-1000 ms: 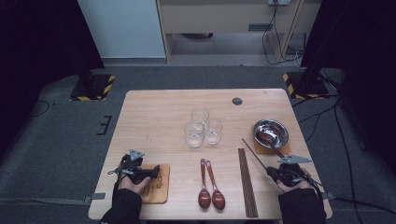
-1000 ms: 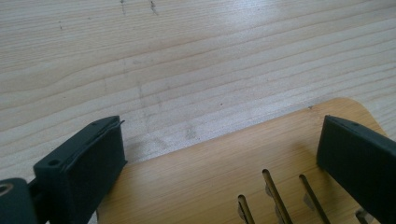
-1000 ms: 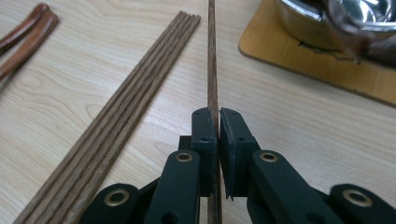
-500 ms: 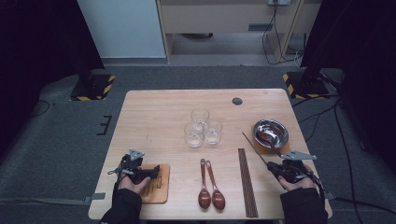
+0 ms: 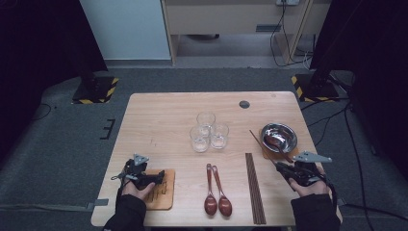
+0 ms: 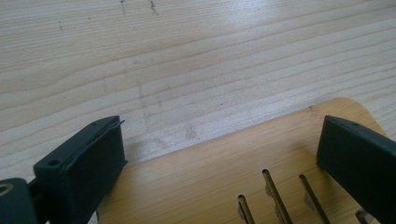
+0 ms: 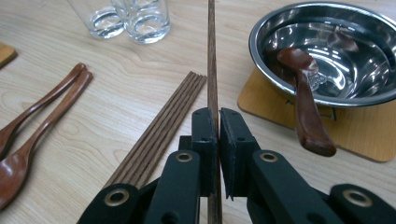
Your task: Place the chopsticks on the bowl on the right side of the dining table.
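Right gripper [image 7: 213,122] is pinching a chopstick [image 7: 211,56] beside the bowl [image 7: 322,51]; left gripper [image 6: 219,154] is gaping empty over a coaster [image 6: 196,182]

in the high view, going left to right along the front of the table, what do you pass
Left tongs over the wooden board → two wooden spoons → bundle of chopsticks → right tongs, shut on a single chopstick.

The right gripper [image 7: 214,122] clamped a single chopstick [image 7: 211,56], jaws pinched tight on it. Left of it lay the chopstick bundle [image 7: 161,130] and two wooden spoons [image 7: 32,126]. Right, a spoon [image 7: 303,102] rested in the steel bowl [image 7: 327,51] on its wooden coaster [image 7: 359,135], glasses [image 7: 130,18] far left.
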The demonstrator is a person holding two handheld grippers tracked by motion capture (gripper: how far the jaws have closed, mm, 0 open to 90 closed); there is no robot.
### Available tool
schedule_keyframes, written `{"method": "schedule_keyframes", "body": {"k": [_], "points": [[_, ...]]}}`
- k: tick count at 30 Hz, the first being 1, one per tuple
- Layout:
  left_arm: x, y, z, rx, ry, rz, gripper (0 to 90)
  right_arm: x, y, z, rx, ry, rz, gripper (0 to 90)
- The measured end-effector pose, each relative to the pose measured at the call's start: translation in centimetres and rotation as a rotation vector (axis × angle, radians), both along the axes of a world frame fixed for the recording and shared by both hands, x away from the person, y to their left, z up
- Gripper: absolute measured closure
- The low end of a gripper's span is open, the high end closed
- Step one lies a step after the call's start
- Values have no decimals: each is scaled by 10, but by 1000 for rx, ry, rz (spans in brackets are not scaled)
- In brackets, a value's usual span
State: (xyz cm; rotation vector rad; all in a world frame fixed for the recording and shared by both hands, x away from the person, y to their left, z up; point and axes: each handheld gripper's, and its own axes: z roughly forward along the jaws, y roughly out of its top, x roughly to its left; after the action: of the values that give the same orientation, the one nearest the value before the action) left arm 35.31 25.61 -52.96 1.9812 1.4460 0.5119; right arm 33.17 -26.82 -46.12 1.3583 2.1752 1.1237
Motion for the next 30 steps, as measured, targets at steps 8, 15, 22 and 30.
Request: {"method": "schedule_keyframes", "body": {"k": [8, 15, 22, 30], "points": [[0, 0, 0, -2, 1, 1, 0, 1, -2, 11, 16, -24, 2, 851], [0, 0, 0, -1, 0, 0, 0, 3, -5, 20, 31, -44, 5, 851], [0, 0, 0, -1, 0, 0, 0, 4, -9, 30, 50, -62, 0, 851], [0, 0, 0, -1, 0, 0, 0, 6, -10, 38, 68, -80, 9, 851]]}}
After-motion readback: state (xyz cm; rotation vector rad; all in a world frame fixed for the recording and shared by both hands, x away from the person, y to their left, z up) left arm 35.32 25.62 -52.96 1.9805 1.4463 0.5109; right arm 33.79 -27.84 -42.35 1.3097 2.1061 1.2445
